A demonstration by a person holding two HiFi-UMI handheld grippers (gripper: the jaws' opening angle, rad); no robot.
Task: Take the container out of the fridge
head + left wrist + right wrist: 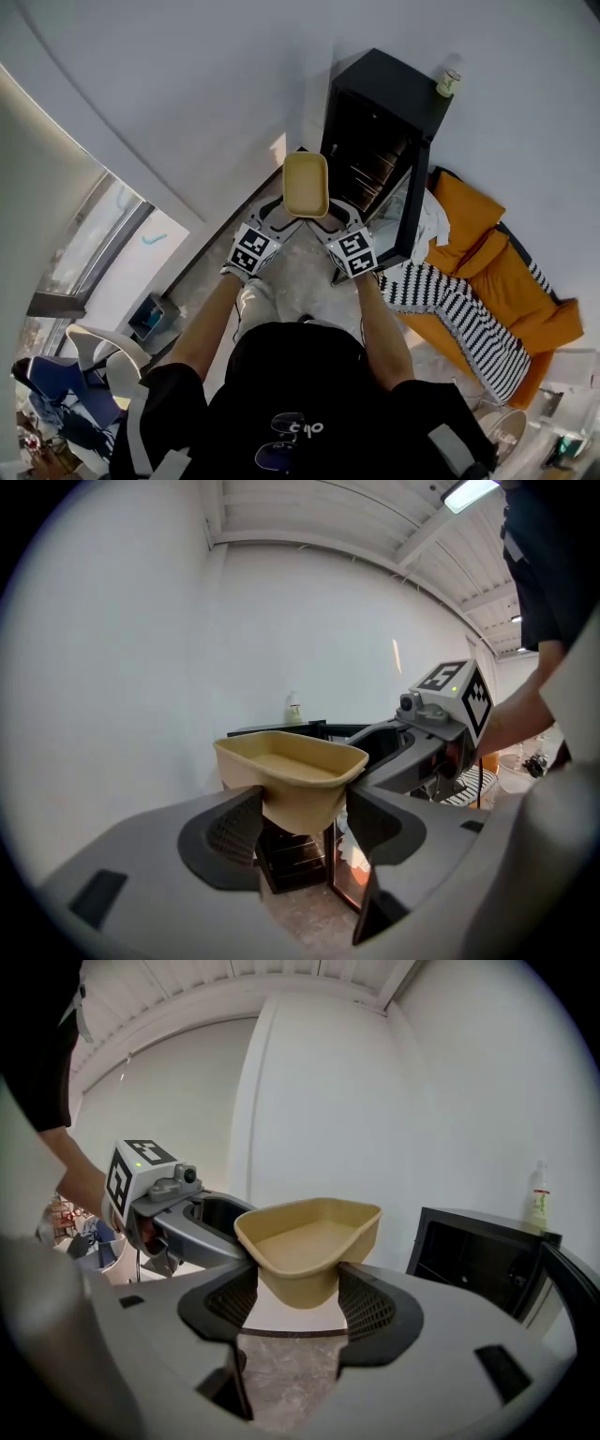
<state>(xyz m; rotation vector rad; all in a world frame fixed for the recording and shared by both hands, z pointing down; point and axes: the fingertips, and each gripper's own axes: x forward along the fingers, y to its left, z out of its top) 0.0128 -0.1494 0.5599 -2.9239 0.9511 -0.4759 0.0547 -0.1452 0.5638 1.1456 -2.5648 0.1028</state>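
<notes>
A shallow tan container [306,184] is held up in the air in front of the small black fridge [380,141]. It looks empty. My left gripper [278,221] is shut on its near left corner, and my right gripper [330,221] is shut on its near right corner. The left gripper view has the container [292,771] pinched between the jaws of the left gripper [302,823], with the fridge [300,855] below and behind it. From the right gripper [298,1299], the container [309,1241] sits clamped between the pads, left of the fridge [478,1255].
The fridge door [416,202] hangs open toward the right. A small bottle [448,82] stands on top of the fridge. An orange sofa [506,272] with a black-and-white striped blanket [450,314] lies to the right. White walls surround the fridge; the floor [309,281] is marbled stone.
</notes>
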